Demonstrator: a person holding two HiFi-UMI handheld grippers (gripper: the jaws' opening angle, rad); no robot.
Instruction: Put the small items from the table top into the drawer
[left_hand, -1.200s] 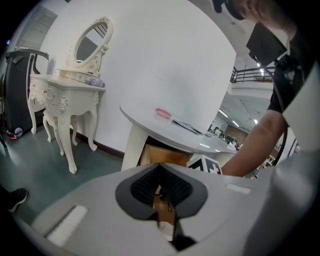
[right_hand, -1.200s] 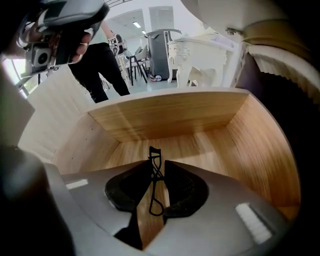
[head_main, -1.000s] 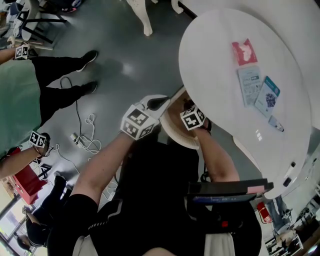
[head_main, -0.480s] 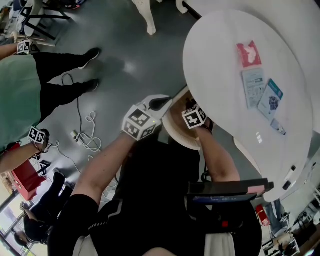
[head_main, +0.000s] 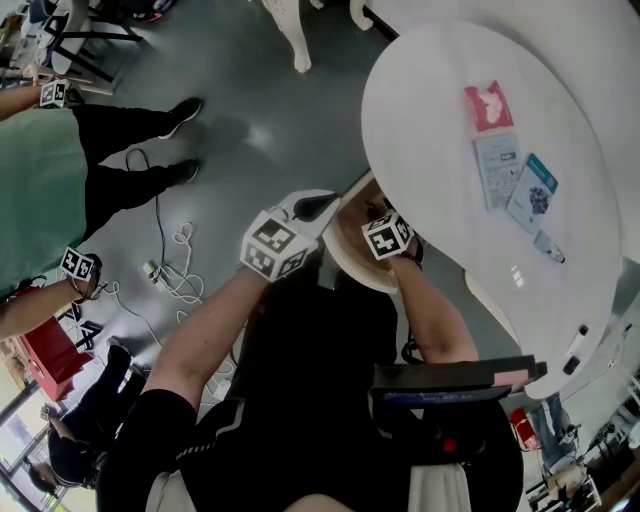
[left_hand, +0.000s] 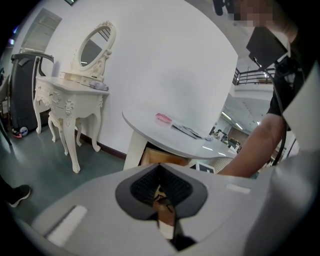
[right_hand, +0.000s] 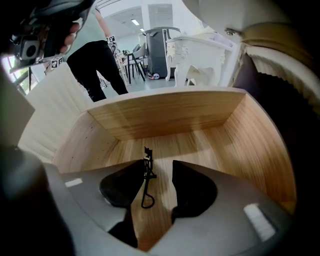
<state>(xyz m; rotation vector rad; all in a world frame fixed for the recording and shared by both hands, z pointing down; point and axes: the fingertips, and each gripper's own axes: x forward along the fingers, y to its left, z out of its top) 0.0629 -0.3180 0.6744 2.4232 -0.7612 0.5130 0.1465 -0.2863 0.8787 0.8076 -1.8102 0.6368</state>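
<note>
My right gripper (right_hand: 159, 182) is inside the open wooden drawer (right_hand: 165, 112) under the white round table (head_main: 420, 100). Its jaws are opening. A thin black clip (right_hand: 146, 175) stands between them, leaning on the left pad and clear of the right one. In the head view only the gripper's marker cube (head_main: 387, 237) shows at the drawer (head_main: 345, 262). My left gripper (head_main: 318, 206) hangs shut just outside the drawer, empty. On the table lie a red packet (head_main: 488, 104), a pale card (head_main: 497, 169), a blue card (head_main: 532, 192) and a small slim item (head_main: 547, 245).
A person in a green top and black trousers (head_main: 60, 170) stands on the grey floor at the left, with loose cables (head_main: 170, 275) nearby. A white dressing table with a mirror (left_hand: 75, 90) stands by the wall. A black device (head_main: 455, 385) rests on my lap.
Both marker cubes stay where they were at the drawer; only the camera's view shifts slightly.
</note>
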